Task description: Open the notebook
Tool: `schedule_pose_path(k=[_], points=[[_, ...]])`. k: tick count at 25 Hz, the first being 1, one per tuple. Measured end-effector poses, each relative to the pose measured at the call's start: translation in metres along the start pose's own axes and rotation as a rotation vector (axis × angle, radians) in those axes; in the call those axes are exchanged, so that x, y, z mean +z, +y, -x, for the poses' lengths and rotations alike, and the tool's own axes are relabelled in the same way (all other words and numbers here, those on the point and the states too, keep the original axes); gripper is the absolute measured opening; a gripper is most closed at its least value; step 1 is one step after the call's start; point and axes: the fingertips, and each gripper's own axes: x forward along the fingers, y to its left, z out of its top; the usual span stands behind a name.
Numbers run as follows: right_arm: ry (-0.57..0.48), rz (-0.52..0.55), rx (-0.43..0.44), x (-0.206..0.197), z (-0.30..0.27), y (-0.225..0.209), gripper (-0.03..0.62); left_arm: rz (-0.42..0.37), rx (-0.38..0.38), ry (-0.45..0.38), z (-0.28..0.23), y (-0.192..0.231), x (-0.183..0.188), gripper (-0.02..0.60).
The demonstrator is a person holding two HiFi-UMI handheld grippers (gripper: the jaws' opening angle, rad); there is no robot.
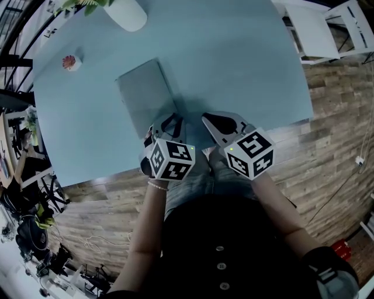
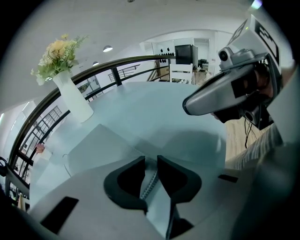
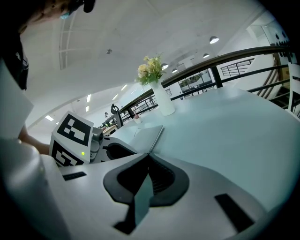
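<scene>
Grey and thin, the notebook (image 1: 146, 93) lies closed and flat on the pale blue surface (image 1: 251, 70), with one corner toward the person. Nearest, the left tongs (image 2: 151, 159) stand narrowly apart astride that corner, a pale strip of its edge between them; the pads do not seem to press on it yet. The right tongs (image 3: 149, 155) are closed and empty, tips just short of the same corner.

The notebook looks light. Its cover should be stiff enough to lift as a flap, though the whole thing may slide on the smooth surface if dragged sideways. I cannot tell which long side is the spine. A cover corner away from it looks the best hold, with the empty tongs pinning the pages below. Farther off stands a white vase (image 1: 125, 13) of flowers.
</scene>
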Motion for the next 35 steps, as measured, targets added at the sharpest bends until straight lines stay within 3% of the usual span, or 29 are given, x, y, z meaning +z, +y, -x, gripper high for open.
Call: schedule_pose_path(k=[6, 14, 22, 35], points=[[-0.003, 0.011, 0.014, 0.004, 0.002, -0.002, 0.003, 0.097, 0.023, -0.067, 0.008, 0.004, 0.004, 0.058], [-0.017, 0.008, 0.048, 0.007, -0.004, 0.006, 0.003, 0.104, 0.053, -0.083, 0.023, 0.010, 0.010, 0.043], [-0.071, 0.011, -0.016, 0.029, -0.007, 0.005, 0.003, 0.139, -0.001, -0.167, 0.046, 0.020, 0.017, 0.040], [-0.116, 0.069, -0.066, 0.046, -0.035, 0.069, 0.003, 0.206, -0.106, -0.328, 0.095, 0.045, -0.007, 0.035]])
